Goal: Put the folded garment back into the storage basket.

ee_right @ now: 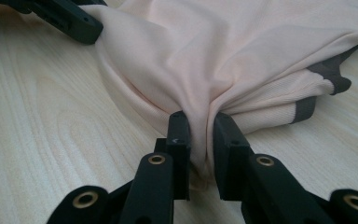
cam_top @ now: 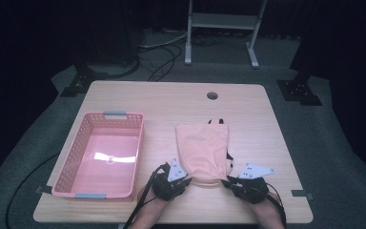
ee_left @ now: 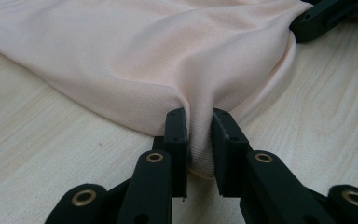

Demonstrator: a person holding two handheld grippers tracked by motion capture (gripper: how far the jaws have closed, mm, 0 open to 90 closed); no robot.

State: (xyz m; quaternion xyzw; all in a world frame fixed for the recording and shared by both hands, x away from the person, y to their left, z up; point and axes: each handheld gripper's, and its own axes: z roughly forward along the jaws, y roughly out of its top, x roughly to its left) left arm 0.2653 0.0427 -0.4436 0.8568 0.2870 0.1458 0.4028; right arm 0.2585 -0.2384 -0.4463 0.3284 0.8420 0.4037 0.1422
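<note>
Pink basket [cam_top: 71,164] at my 10 o'clock, nothing inside, my 2 claws, left gripper [cam_top: 187,180] and right gripper [cam_top: 230,182], clamped on peach garment [cam_top: 203,148] hem

Garment [cam_top: 202,150] flat on the worktop [cam_top: 248,109], right of centre, straps toward the far edge. Basket [cam_top: 69,164] on the worktop to its left, well apart, long side running near to far. Left claw [cam_top: 187,182] at the garment's near left corner, right claw [cam_top: 228,182] at its near right corner, both by the near edge. Round hole [cam_top: 212,95] in the worktop behind the garment.
</note>
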